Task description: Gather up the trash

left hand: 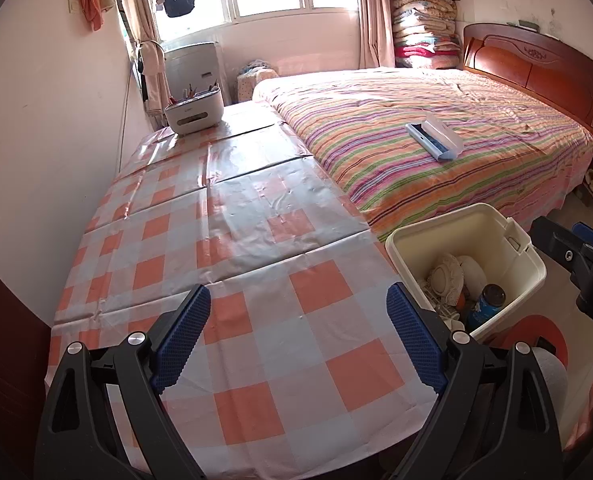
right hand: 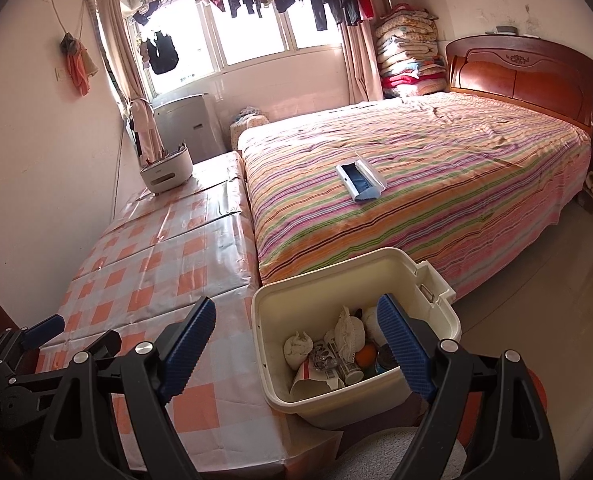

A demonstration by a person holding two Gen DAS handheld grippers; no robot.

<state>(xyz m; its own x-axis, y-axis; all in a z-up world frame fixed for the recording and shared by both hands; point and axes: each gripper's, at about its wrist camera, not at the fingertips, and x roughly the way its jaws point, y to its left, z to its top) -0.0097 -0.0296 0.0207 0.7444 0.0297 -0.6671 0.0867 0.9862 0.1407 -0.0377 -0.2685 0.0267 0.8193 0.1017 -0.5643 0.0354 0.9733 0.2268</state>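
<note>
left gripper (left hand: 298, 340): jaws spread wide, nothing between the pads; it hangs over the near end of the checked table, pointing down and forward. reads as a free hand with no piece to go for.
right gripper (right hand: 296, 350): jaws also wide, holding nothing; the right pad sits over the mouth of the bin, the left pad over the table edge. looks parked above the drop point.
bin (right hand: 328, 272): cream plastic tub, open top, standing on the floor tight in the corner between the table's side and the foot of the bed. placed there, i judge, so trash goes in from the table with a short reach.
trash (right hand: 336, 348): already inside the bin: crumpled paper wads, a torn printed wrapper, something orange, a dark-lidded jar at the right. piled low, rim well clear.
table (left hand: 224, 240): orange-and-white checked plastic cover, shiny and creased; no loose litter seen on it.
white box (left hand: 194, 114): at the table's far end, pens or sticks standing in it; looks like kept goods, not trash.
bed (left hand: 436, 120): striped sheet, a flat white-and-blue case (left hand: 434, 136) lying open mid-bed, well apart from the bin. cannot tell if it counts as trash.
progress: collection looks near done or done.
</note>
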